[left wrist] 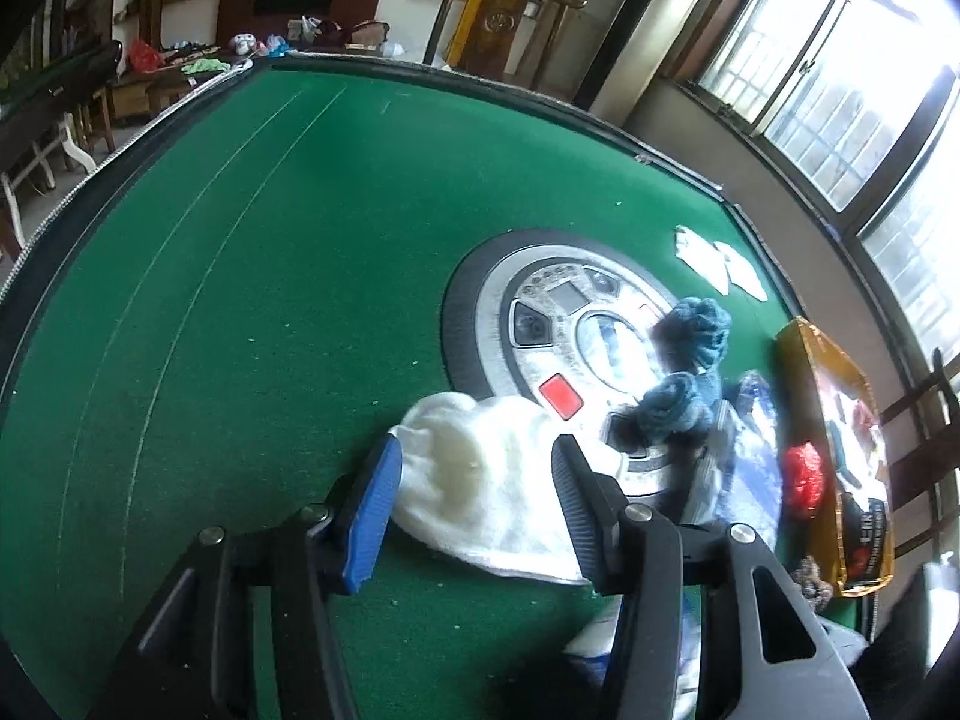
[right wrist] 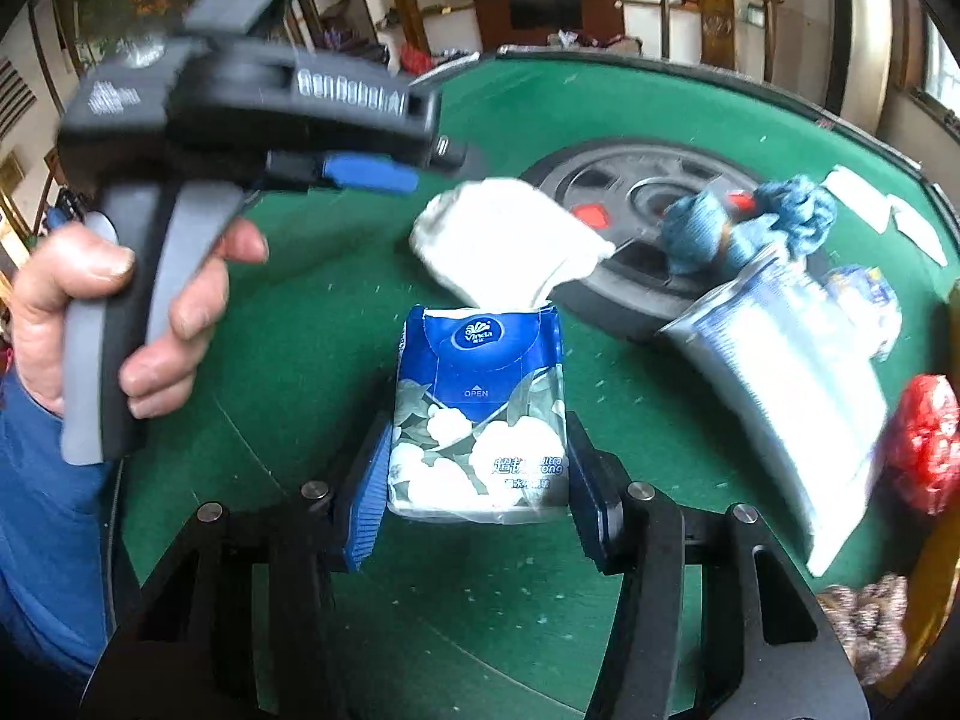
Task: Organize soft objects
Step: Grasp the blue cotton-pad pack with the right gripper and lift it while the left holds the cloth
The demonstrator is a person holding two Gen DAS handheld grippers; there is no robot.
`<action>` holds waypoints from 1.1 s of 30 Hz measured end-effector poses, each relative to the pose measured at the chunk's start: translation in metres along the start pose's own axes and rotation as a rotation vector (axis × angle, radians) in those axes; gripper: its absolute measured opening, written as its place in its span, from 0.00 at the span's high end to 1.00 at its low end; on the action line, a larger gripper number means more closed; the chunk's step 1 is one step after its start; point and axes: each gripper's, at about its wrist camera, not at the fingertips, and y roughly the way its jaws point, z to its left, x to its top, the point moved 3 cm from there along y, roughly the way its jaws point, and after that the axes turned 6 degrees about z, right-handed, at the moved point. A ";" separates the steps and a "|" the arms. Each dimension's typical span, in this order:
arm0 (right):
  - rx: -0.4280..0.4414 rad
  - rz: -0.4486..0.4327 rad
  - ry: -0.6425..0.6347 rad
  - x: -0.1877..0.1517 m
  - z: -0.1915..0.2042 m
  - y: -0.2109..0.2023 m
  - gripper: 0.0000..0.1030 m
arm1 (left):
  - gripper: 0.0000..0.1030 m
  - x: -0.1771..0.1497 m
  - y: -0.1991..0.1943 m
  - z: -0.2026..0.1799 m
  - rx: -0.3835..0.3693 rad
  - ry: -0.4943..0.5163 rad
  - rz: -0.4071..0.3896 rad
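The green felt table (left wrist: 240, 300) filled most of both views, with its round control console (left wrist: 576, 330) right of centre in your left wrist view and in the upper right of your right wrist view.

A silver-white plastic pack (right wrist: 780, 384) lay at the right of the right wrist view, its long axis slanting from upper left to lower right. A yellow bag (left wrist: 852, 480) sat at the table's right edge in the left view, with a red crinkled object (left wrist: 804, 477) just beside it.

The white cloth (left wrist: 498, 480) lay partly on the felt and partly on the console rim. In the left view its rounded end pointed to the upper left.

Your right gripper (right wrist: 474, 480) had its jaws pressed against both sides of the blue tissue pack (right wrist: 480, 414). The pack stood low in the centre of the frame, with its long axis running up the frame and its "OPEN" flap end pointing away from you toward the cloth.

Your left gripper (left wrist: 474, 480) was spread wide, fingers on either side of the white cloth and gripping nothing; whether they touched it, I cannot tell.

The blue knitted item (left wrist: 690, 372) lay bunched on the console's right side.
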 end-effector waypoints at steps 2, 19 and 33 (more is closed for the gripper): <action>0.007 -0.020 0.015 0.002 -0.005 -0.006 0.49 | 0.49 0.000 0.005 -0.001 0.023 0.012 0.008; 0.018 -0.123 0.175 0.009 -0.064 -0.038 0.49 | 0.31 -0.021 0.036 -0.047 0.102 0.275 0.070; 0.010 -0.115 0.185 0.006 -0.066 -0.037 0.49 | 0.70 -0.014 0.033 -0.020 0.216 0.195 0.001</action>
